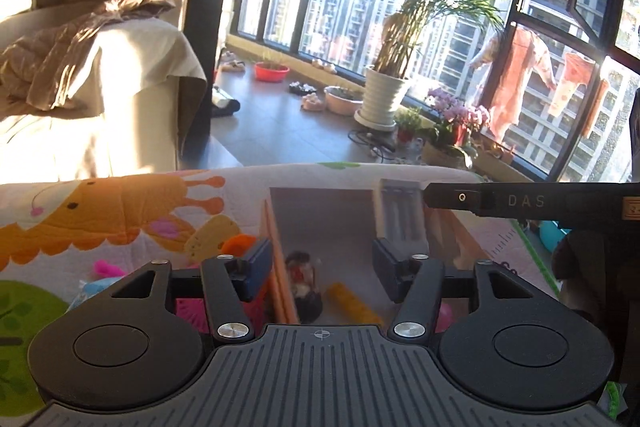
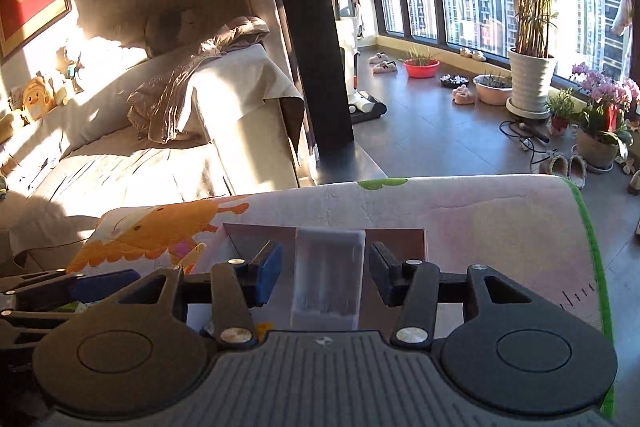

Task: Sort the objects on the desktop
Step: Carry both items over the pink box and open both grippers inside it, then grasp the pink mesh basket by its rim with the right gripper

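The left hand-held gripper (image 1: 322,265) hangs over an open cardboard box (image 1: 320,223) that sits on a counter covered by a cartoon-print mat (image 1: 120,211). Its jaws stand partly apart with nothing between the pads; the blue left pad sits over the box's left wall, the dark right pad over the box floor. In the box below lie a small dark bottle (image 1: 304,287) and, just right of it, a yellow tube (image 1: 352,305). A clear plastic case (image 1: 398,215) leans at the box's far right side, just beside the tip of the right hand-held gripper (image 2: 326,267), which enters the left view as a dark bar from the right edge. Left of the box, on the mat, lie several bright toys: an orange one (image 1: 238,243), a pink one (image 1: 106,269), and a magenta one partly hidden behind the gripper's linkage.

In the right wrist view the clear case stands between the right gripper's pads, upright and tilted slightly away. The jaws are about half open; small gaps show on both sides of the case, so I cannot tell whether the pads press on it. The left gripper's blue pad shows at the left edge.

Beyond the counter are a sofa (image 2: 160,131) and a potted palm (image 2: 532,79).
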